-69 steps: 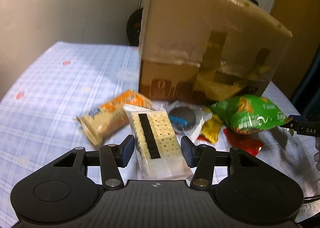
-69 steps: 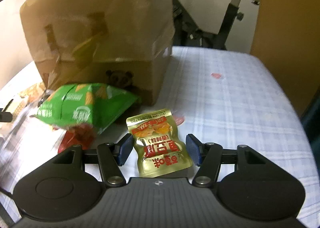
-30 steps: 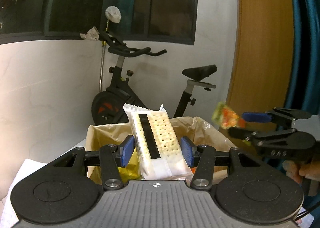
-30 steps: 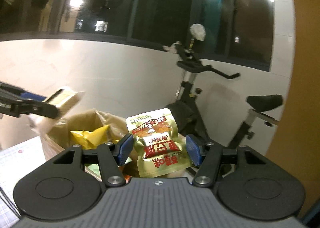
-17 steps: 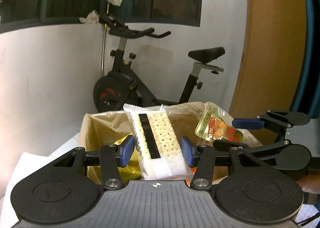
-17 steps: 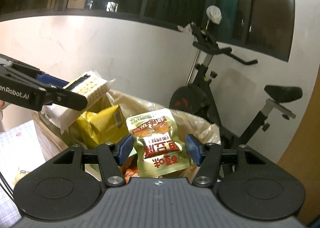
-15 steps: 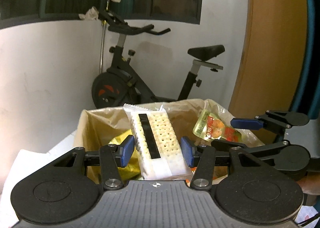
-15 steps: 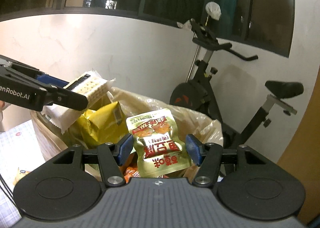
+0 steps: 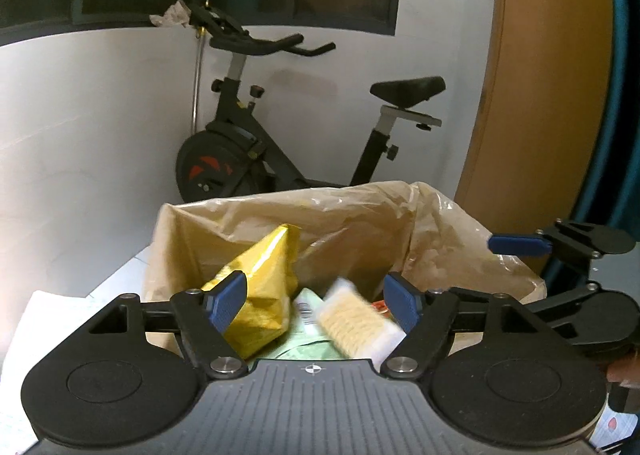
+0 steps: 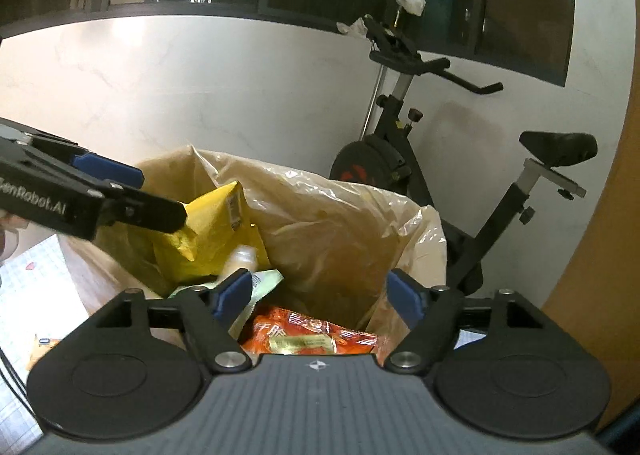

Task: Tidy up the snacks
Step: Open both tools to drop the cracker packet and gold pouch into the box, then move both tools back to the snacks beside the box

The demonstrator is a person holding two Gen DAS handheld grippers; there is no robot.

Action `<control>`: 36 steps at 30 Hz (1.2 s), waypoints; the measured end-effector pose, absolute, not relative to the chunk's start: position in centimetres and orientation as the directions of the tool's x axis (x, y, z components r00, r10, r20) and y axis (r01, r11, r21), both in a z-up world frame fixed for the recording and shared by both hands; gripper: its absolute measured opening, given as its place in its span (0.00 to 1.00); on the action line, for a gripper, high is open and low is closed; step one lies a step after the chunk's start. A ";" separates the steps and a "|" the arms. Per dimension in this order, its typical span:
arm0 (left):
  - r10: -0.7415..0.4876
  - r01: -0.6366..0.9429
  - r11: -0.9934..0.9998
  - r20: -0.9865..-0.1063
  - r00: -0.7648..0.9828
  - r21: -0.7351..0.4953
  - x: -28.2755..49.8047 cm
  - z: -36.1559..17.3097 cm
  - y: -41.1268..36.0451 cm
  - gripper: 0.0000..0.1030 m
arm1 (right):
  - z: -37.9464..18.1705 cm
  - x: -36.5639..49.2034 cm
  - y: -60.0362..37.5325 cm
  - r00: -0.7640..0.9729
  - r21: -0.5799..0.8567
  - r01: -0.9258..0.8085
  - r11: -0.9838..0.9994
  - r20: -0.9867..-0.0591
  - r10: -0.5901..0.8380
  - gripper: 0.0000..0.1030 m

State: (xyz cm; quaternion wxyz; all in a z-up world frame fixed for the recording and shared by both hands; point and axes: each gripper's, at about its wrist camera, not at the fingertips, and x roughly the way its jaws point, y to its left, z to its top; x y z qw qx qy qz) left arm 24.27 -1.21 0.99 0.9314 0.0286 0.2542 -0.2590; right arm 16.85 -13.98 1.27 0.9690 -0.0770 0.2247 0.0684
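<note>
A white wall under dark windows backs the scene, with a black exercise bike [image 9: 256, 143] against it. Nearest, the left tongs [image 9: 316, 297] and right tongs [image 10: 318, 297] both gape wide, released, above a plastic-lined cardboard box [image 10: 360, 223]. A blurred pale cracker packet [image 9: 356, 325] is inside the box mouth beside a yellow foil bag [image 9: 260, 287]; an orange-red snack pouch [image 10: 308, 335] lies deeper inside.

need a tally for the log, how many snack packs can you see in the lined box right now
4 visible: yellow bag at left, pale green pack beneath it, cracker pack dropping in, orange pack at the bottom. More may be hidden.
</note>
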 end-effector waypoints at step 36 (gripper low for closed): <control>-0.321 0.387 0.921 -0.618 0.718 -0.029 19.9 -9.4 9.7 0.75 | -9.4 10.1 -11.8 0.740 0.107 -0.036 0.994 -0.665 0.098 0.85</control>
